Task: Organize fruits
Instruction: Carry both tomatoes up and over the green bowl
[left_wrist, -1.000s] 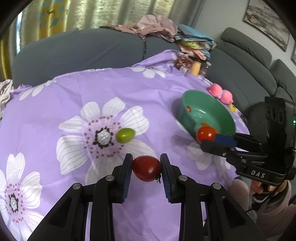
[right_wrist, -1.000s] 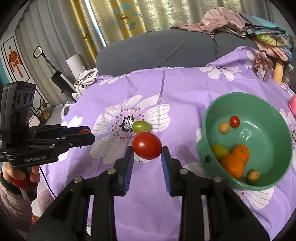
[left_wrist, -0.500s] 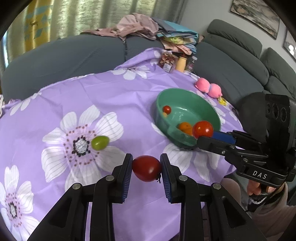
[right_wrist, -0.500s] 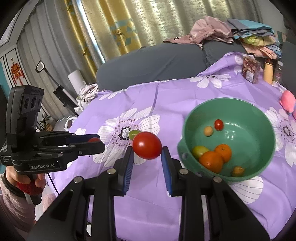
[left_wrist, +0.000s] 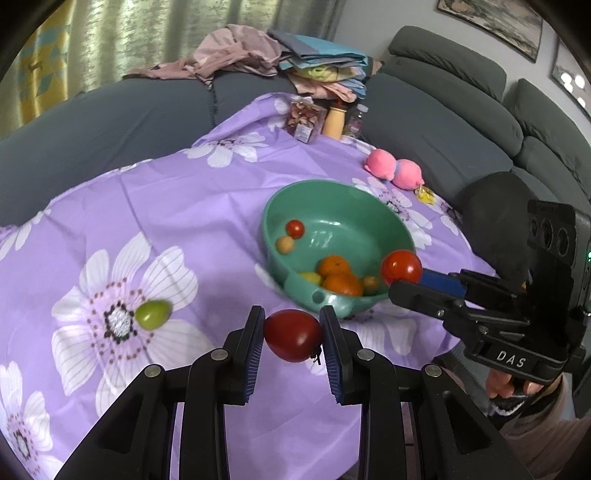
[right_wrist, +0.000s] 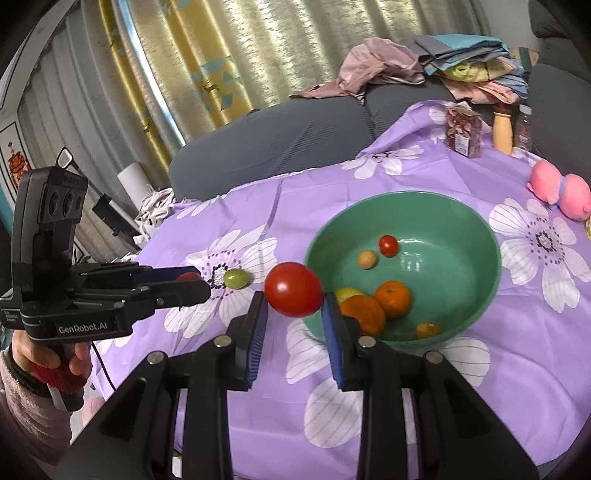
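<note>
The left gripper (left_wrist: 291, 334) is clamping one dark red tomato (left_wrist: 292, 335); the right gripper (right_wrist: 294, 300) is gripping one bright red tomato (right_wrist: 293, 289). Six fruits are sitting in the green bowl (right_wrist: 461, 206), and one green tomato (right_wrist: 236, 278) is lying on the purple cloth (right_wrist: 424, 369).

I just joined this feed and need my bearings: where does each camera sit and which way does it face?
Left wrist: on the left gripper, looking down across the purple cloth at the bowl; its jaws hold a dark tomato; the right gripper shows.
Right wrist: on the right gripper, facing the bowl; jaws hold a red tomato; a hand shows.
Shared: bowl, green fruit, pink toy.
</note>
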